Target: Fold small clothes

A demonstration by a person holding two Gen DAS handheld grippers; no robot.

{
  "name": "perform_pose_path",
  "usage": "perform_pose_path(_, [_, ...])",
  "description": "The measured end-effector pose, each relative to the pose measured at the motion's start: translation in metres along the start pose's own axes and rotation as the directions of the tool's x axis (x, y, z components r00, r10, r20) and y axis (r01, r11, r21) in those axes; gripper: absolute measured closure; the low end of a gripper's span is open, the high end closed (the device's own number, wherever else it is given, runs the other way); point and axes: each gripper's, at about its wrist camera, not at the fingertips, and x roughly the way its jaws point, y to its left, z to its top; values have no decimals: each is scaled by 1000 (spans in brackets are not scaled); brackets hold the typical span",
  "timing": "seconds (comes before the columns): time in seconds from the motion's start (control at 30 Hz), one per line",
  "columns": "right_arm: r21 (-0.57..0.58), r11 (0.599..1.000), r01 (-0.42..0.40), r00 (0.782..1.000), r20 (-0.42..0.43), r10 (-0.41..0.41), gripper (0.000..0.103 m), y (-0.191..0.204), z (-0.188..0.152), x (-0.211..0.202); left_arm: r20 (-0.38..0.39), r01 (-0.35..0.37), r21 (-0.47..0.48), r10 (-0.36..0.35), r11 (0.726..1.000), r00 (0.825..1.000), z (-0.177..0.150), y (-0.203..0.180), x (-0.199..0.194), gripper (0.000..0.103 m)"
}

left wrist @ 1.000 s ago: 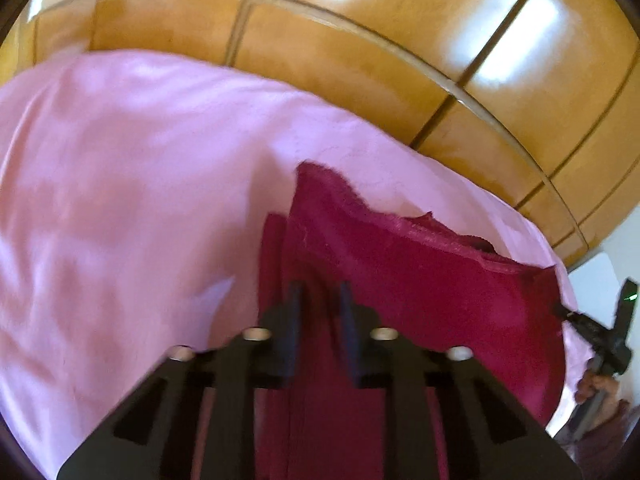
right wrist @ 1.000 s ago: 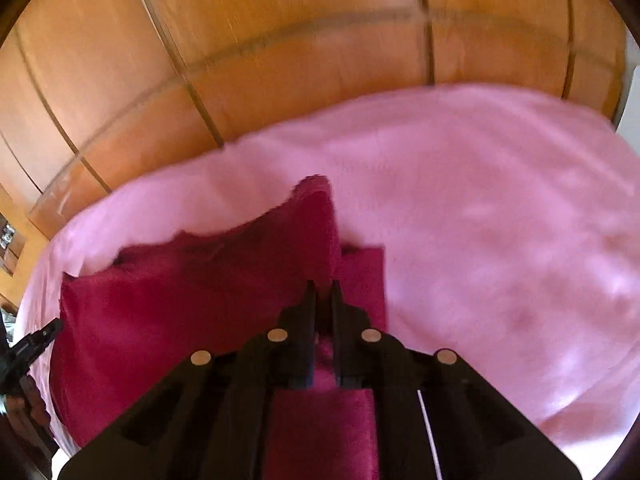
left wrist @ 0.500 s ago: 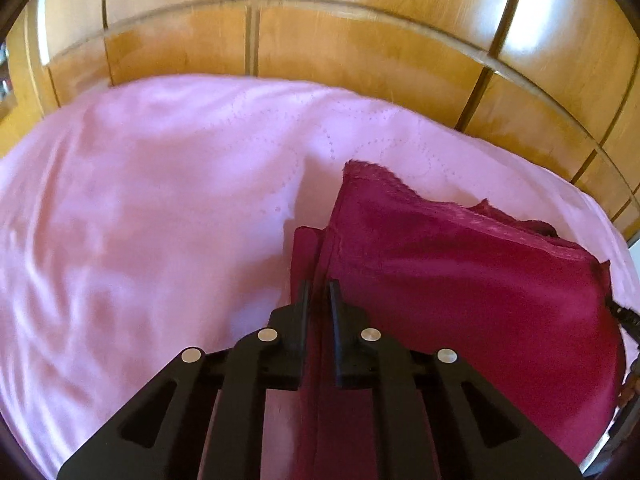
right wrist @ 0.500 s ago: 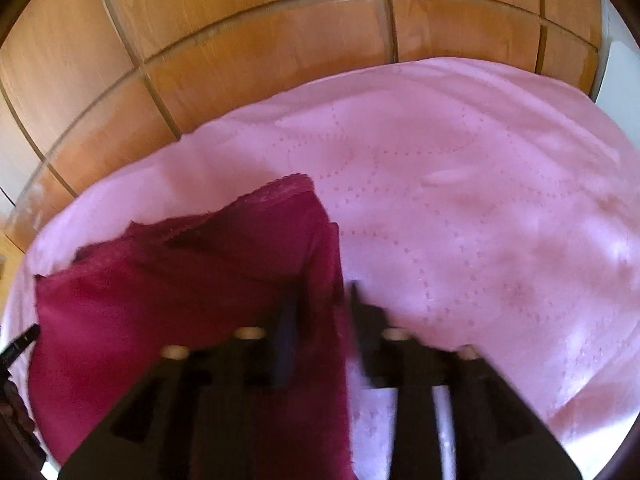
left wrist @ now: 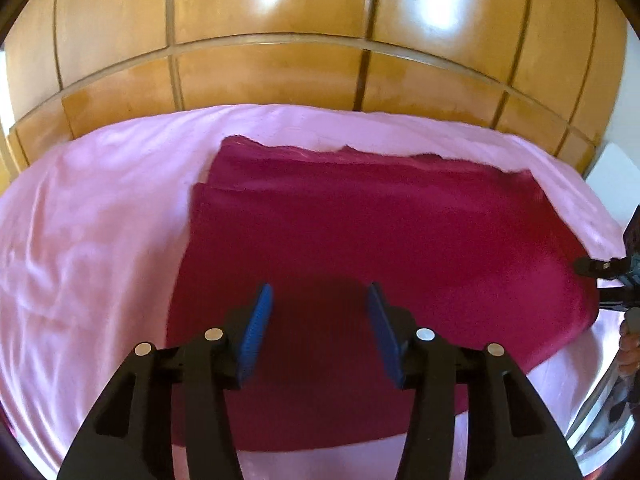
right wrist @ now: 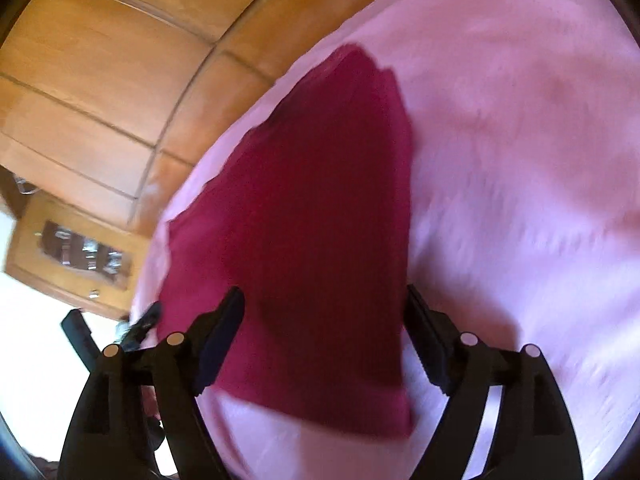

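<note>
Lying flat on a pink bedsheet [left wrist: 92, 216], the dark red garment [left wrist: 360, 232] is folded over on itself, with a doubled edge showing along its far side near the wooden panelled wall [left wrist: 280, 72]. From the left wrist view the left gripper [left wrist: 318, 304] hovers over the near part of the cloth, its jaws spreading apart, the blue pads [left wrist: 256, 328] clear of the fabric, nothing pinched between them. At the right edge of that view the tip of the right gripper [left wrist: 600, 270] reaches in just beside the garment's right end, with part of a hand [left wrist: 628, 344] below it. From the right wrist view the same garment [right wrist: 320, 208] runs away from the camera as a long red shape on the sheet [right wrist: 520, 160], its near end wider than the far one. The right gripper [right wrist: 324, 308] sits over that near end, jaws opening wide, one finger above the cloth and the other at its right edge over the sheet; the cloth lies below the gap but is not gripped. A wooden cabinet with a glass door [right wrist: 76, 256] stands at the left, blurred. The left gripper's tip [right wrist: 144, 320] shows faintly by the garment's left edge.
</note>
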Motion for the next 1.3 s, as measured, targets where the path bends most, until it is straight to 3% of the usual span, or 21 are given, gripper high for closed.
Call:
perform_pose_path(0.13, [15,1000,-18,999,31,18,26,4,-6,4,-2,13,-10,-13,1000,1000,-6,-4,-2,54])
perform_pose_path(0.2, [30,1000,0,999,51,-1,35,6,-6,9,3,14,-11,-14,1000,1000,-7,-4,-2,54])
perform_pose_path(0.27, [42,999,13,998,55,-15,56,7,-6,13,7,23,-17,-23,1000,1000,-7,-3,-2,54])
perform_pose_path(0.37, [26,999,22,999,46,-23,72,15,-7,17,5,40,-35,-40,999,999,-9,1,-3,54])
perform_pose_path(0.6, [-22,997,70,996,65,-68,77,27,-5,7,12,69,-64,-69,996,998,-10,6,-6,54])
perform_pose_path(0.9, [-224,965,139,987,112,-116,79,100,4,-2,29,158,-141,-156,977,987,-5,22,-18,54])
perform_pose_path(1.07, [-356,925,132,990,96,-104,80,155,4,13,55,276,-264,-271,924,961,0,58,-27,54])
perform_pose_path(1.1, [-380,917,120,992,84,-95,80,168,3,19,62,316,-294,-312,902,948,0,66,-29,54])
perform_pose_path(1.13, [-391,913,115,993,77,-92,80,176,2,23,71,375,-336,-374,864,925,0,77,-29,54])
perform_pose_path(1.2, [-447,888,108,994,61,-90,80,202,-2,36,105,436,-394,-432,809,896,1,96,-33,54])
perform_pose_path(1.3, [-494,866,72,997,14,-76,80,227,-10,59,144,463,-406,-445,788,884,5,110,-42,54])
